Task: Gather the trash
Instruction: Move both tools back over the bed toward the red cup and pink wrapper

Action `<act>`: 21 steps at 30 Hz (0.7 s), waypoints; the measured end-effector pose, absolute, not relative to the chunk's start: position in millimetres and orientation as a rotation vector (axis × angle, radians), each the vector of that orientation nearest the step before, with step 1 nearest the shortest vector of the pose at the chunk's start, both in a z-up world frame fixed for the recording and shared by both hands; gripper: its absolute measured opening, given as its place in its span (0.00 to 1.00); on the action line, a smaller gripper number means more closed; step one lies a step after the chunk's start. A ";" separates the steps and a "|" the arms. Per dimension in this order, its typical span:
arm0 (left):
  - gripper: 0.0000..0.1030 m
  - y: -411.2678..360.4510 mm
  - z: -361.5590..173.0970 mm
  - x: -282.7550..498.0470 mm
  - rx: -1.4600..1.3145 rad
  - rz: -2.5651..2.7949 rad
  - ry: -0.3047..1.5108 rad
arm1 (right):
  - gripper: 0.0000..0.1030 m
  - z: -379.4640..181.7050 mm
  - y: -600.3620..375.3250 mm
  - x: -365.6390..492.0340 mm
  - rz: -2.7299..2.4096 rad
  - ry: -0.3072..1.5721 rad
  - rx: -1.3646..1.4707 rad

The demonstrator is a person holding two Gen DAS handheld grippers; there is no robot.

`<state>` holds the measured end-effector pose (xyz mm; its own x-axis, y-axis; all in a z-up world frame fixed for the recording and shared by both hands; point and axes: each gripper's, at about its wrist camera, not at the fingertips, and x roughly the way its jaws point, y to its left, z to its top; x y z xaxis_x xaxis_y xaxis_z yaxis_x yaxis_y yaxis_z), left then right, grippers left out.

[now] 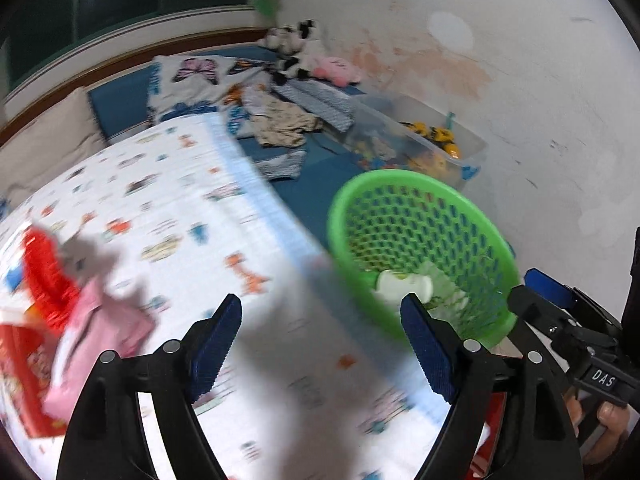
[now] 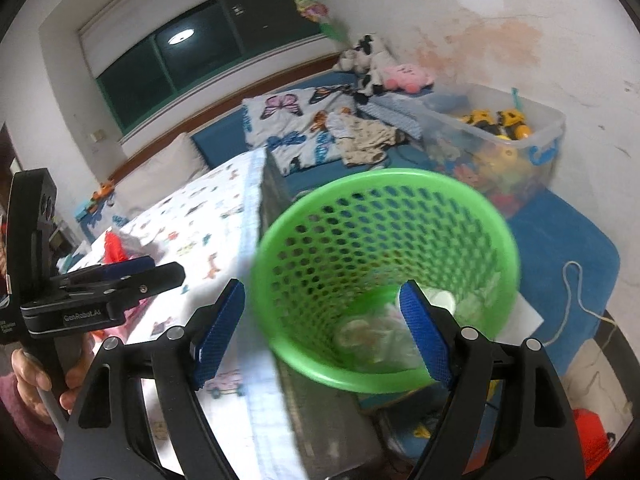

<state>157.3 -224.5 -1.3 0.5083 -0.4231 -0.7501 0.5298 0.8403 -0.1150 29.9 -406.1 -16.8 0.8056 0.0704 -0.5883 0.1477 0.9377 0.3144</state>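
Note:
A green mesh basket (image 1: 460, 216) (image 2: 384, 184) stands beside the table's right edge. It holds a white bottle (image 1: 406, 285) and crumpled wrappers (image 2: 372, 334). Red packaging (image 1: 28, 368), a pink packet (image 1: 100, 336) and a grey crumpled piece (image 1: 86, 256) lie on the patterned tablecloth (image 1: 180, 216) at the left. My left gripper (image 1: 320, 346) is open and empty above the cloth. My right gripper (image 2: 322, 336) is open and empty over the basket's near rim. The right gripper also shows in the left wrist view (image 1: 560, 320), and the left gripper in the right wrist view (image 2: 120, 280).
A clear bin of toys (image 2: 516, 140) stands against the wall behind the basket. Clothes (image 2: 364, 140), a butterfly pillow (image 2: 288, 120) and plush toys (image 2: 404, 76) lie on the blue mat (image 2: 560, 240). A red object (image 2: 588, 432) lies at bottom right.

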 end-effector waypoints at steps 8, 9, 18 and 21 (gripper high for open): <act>0.77 -141.2 6.0 158.2 0.085 -0.412 0.832 | 0.78 -13.8 -357.5 51.9 0.066 0.657 0.338; 0.77 -133.4 6.9 158.2 0.083 -0.393 0.827 | 0.78 -13.4 -351.2 55.1 0.079 0.661 0.335; 0.82 -42.8 19.3 163.2 0.025 -0.184 0.785 | 0.78 -10.5 -297.8 79.9 0.190 0.692 0.321; 0.85 -15.9 20.1 166.9 0.008 -0.118 0.780 | 0.78 -10.4 -278.9 87.6 0.230 0.709 0.311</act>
